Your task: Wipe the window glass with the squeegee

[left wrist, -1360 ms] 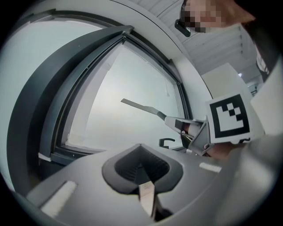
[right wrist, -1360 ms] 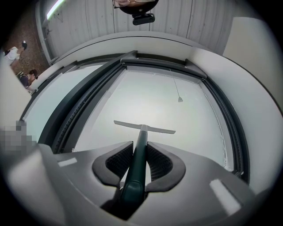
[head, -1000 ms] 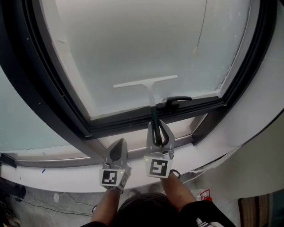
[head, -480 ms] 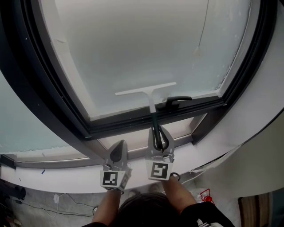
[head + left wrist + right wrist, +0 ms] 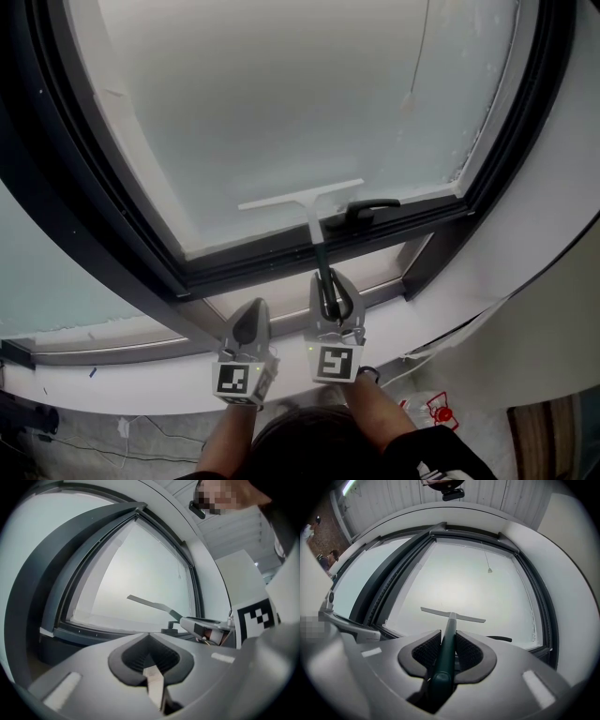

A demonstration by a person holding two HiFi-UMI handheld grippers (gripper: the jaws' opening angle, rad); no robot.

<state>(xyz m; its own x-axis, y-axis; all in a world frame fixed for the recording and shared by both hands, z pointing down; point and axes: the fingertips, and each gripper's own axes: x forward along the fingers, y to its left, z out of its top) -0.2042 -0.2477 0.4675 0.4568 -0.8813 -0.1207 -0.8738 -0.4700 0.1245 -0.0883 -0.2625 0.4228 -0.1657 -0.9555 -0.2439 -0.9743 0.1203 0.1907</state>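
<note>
Scene: a pale, frosted window glass (image 5: 300,103) set in a dark window frame (image 5: 272,264) is seen steeply from above, with both grippers held low in front of it.
Squeegee (image 5: 314,217): its white blade is laid against the lower part of the glass, just above the bottom bar of the frame, slightly tilted. Its dark green handle runs down from the blade's middle.
Right gripper (image 5: 330,286): the jaws are closed on the squeegee's green handle, which is gripped between the ribbed pads (image 5: 424,651) and points straight ahead to the blade.
Left gripper (image 5: 251,317): the jaws are brought together at their tips with nothing held between them. It is held just beside the right gripper, below the frame, apart from the glass.
Window handle (image 5: 370,208): a black lever is seen on the bottom bar, just right of the blade.
Cord (image 5: 417,56): a thin cord hangs in front of the glass, upper right.
</note>
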